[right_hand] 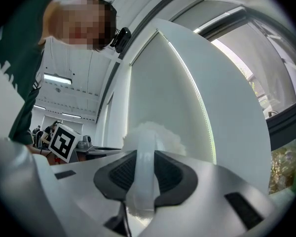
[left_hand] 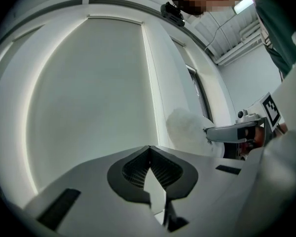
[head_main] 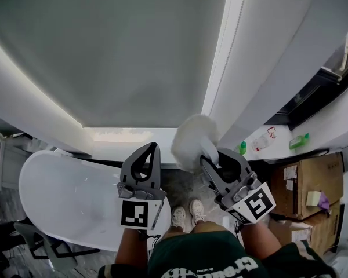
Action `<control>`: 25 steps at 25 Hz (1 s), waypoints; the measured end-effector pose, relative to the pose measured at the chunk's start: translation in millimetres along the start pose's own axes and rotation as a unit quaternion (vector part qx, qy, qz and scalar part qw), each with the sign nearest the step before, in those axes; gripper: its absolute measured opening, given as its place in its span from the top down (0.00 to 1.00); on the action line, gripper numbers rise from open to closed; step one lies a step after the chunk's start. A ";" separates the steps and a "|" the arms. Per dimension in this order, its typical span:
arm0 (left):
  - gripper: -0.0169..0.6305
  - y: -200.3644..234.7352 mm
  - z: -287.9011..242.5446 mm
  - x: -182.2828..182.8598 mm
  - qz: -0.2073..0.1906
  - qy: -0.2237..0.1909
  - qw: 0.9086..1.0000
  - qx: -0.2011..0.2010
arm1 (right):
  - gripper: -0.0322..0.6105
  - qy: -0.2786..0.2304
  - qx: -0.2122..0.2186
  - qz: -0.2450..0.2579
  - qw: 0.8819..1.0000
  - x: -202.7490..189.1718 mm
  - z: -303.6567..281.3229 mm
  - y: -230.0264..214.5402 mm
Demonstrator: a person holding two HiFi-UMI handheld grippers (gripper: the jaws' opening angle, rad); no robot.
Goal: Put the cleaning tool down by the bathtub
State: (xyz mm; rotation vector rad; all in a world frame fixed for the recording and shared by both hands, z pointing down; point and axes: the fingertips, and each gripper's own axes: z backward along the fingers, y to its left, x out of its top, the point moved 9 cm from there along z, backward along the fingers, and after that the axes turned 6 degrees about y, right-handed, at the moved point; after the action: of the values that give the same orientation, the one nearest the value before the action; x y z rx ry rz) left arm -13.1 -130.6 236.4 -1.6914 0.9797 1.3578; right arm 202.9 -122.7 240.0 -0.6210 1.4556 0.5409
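While the cleaning tool [head_main: 191, 142], a fluffy white head on a pale handle, shows just right of centre in the head view, the right gripper [head_main: 210, 165] has its jaws clamped on that handle. Beside it, the left gripper [head_main: 149, 155] has its jaws closed on nothing. The white bathtub [head_main: 52, 193] lies at lower left, well below. I judge the right hand should sink to the floor [head_main: 182, 185] beside the tub's rim before letting go, so nothing drops.

We see a grey blind [head_main: 104, 51] beyond the left tongs [head_main: 152, 149]. Right of the right tongs [head_main: 211, 156] stand cardboard boxes [head_main: 304, 184]. A green bottle [head_main: 298, 141] lies on the ledge [head_main: 327, 133] past them.
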 end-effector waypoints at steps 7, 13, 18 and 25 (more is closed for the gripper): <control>0.96 -15.3 5.9 5.4 -0.045 0.010 0.999 0.029 | 0.79 -0.004 0.036 -0.010 0.999 -1.5 -1.8 -14.0; 0.96 -14.7 12.6 5.2 -0.039 0.020 0.997 0.065 | 0.79 -0.003 0.078 -0.012 0.997 -2.6 -14.8 -19.4; 0.96 -9.1 16.2 -3.3 -0.029 0.032 0.994 0.097 | 0.79 0.004 0.111 -0.024 0.993 -13.6 -30.8 -23.2; 0.96 -2.5 23.3 -15.0 -0.013 0.042 0.990 0.133 | 0.79 0.009 0.149 -0.030 0.988 -26.8 -50.0 -16.5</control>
State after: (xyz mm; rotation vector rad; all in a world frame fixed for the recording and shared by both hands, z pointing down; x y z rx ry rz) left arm -22.7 -107.0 247.5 -1.5616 1.1293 1.0925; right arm 176.0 -167.8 267.0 -0.4314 1.4944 0.2638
